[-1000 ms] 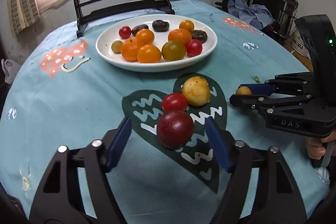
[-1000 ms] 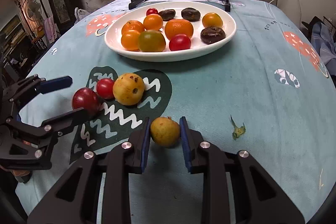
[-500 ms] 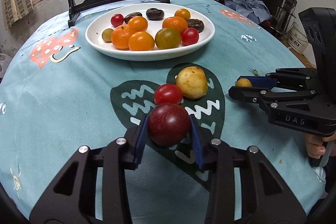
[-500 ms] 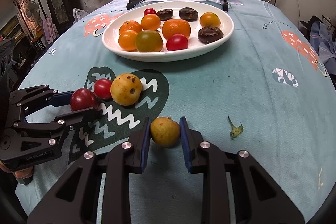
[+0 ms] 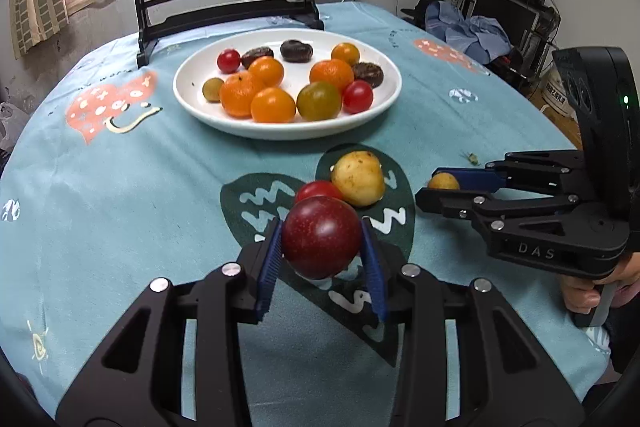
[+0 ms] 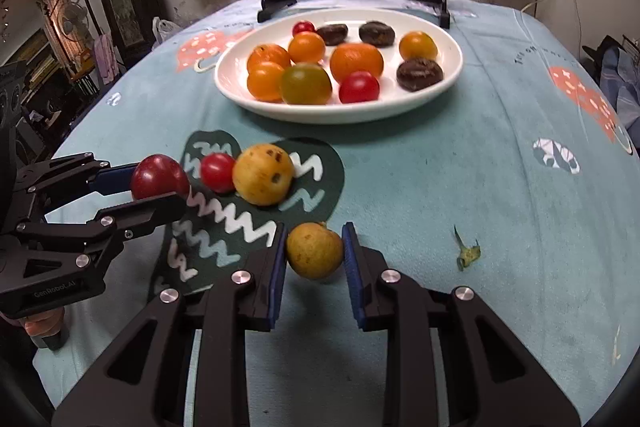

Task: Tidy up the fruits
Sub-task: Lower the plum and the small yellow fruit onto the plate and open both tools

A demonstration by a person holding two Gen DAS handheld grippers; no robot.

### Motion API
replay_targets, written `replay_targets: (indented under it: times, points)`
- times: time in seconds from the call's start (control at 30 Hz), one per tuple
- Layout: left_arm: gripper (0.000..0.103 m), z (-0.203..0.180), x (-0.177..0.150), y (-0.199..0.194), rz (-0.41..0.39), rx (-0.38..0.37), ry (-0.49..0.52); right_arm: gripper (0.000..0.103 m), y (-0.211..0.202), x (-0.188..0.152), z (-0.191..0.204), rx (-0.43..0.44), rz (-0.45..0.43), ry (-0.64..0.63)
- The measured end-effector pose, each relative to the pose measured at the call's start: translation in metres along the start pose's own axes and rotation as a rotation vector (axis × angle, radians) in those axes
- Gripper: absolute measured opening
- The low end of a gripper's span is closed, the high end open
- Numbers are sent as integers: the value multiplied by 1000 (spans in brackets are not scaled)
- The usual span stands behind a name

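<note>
The left claw (image 5: 322, 251) is clenched on a dark red plum (image 5: 321, 237), pinched at its widest girth between the blue pads and seemingly just clear of the worktop (image 5: 120, 187). The right claw (image 6: 315, 259) grips a small yellow fruit (image 6: 315, 250) the same way.

Both fruits are round and smooth, held only by two narrow pads; I judge that a quick swing or a tilt could roll either one out, and it would run across the cloth. Too hard a squeeze might bruise the plum.

The plate (image 5: 384, 99) sits toward 12 o'clock from both claws and is already crowded with oranges, tomatoes and dark fruits, so a dropped fruit could knock others or bounce off the rim; bare spots lie mostly along its edges.

Between the left claw and the plate, at about 1 o'clock, lie a cherry tomato (image 5: 318, 190) and a spotted yellow fruit (image 5: 358, 178), touching each other; a low carry would clip them. A leaf scrap (image 6: 466, 251) lies at 3 o'clock of the right claw.
</note>
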State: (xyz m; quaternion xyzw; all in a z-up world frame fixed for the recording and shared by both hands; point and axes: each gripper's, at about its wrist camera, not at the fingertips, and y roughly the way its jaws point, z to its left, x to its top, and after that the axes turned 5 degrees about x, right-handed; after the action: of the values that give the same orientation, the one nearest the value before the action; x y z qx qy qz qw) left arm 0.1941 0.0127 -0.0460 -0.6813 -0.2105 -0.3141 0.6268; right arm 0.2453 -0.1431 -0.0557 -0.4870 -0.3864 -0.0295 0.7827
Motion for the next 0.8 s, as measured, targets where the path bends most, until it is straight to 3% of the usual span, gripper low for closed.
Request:
replay_targets:
  times: [0.2, 0.37, 0.57, 0.8]
  points:
    - [39, 14, 21, -16, -59, 12, -24, 28, -14, 18, 10, 37, -74, -22]
    - [39, 32, 55, -14, -91, 34, -85, 28, -13, 58, -1, 48, -146, 35]
    - [39, 51, 110, 27, -83, 74, -144, 28, 13, 108, -24, 6, -210, 82]
    - [39, 67, 143, 88, -12, 109, -175, 28, 63, 142, -53, -30, -156, 121]
